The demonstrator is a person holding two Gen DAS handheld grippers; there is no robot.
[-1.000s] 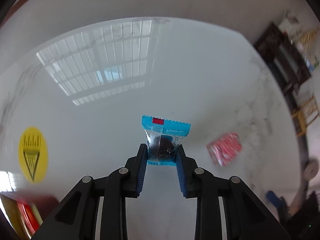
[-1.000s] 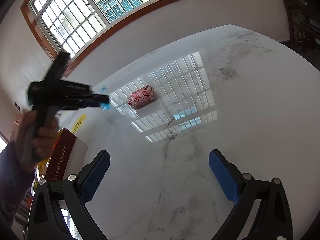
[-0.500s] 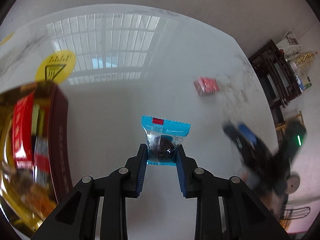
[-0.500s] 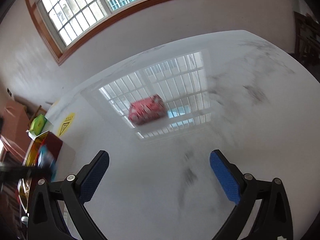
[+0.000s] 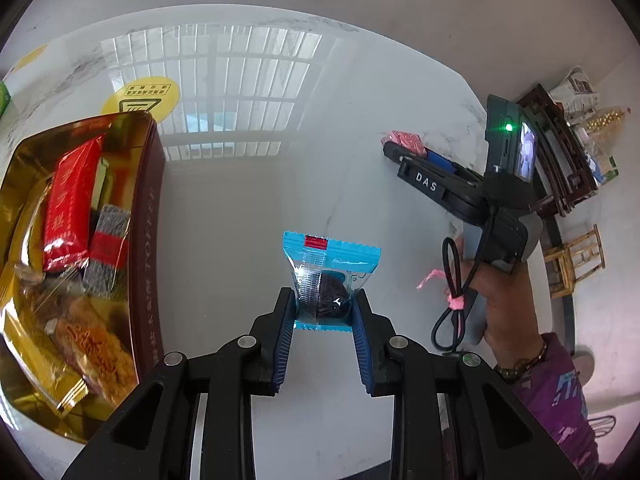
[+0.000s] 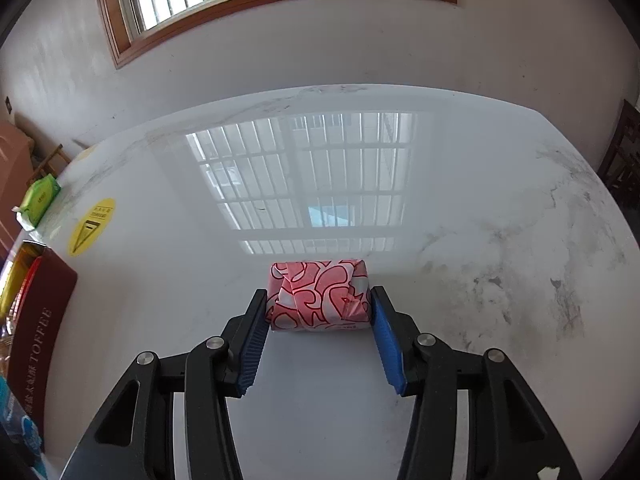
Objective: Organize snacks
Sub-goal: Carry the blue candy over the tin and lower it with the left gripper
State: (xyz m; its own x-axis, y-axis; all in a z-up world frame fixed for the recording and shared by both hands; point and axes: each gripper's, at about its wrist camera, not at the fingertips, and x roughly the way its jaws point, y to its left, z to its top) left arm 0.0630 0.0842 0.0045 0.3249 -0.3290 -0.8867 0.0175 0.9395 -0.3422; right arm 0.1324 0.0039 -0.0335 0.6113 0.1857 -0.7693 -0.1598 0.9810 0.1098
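Grippers: two, left gripper (image 5: 323,307) and right gripper (image 6: 319,307)
Blue-wrapped snack (image 5: 329,280): one
Pink-patterned snack (image 6: 319,295): one
Toffee box (image 5: 146,236): one, nine o'clock
Yellow sticker (image 6: 91,225): one

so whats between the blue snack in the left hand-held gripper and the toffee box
Nothing: in the left wrist view only bare white tabletop separates the blue snack, clamped in the left hand-held gripper, from the toffee box.

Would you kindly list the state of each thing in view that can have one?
Left tongs: shut on the blue-wrapped candy.
Blue-wrapped candy: sealed, held above the table.
Right tongs: around the pink-patterned packet, jaws at its ends, grip not confirmed.
Pink-patterned packet: wrapped, lying on the table.
Toffee tin: open, holding several wrapped snacks.
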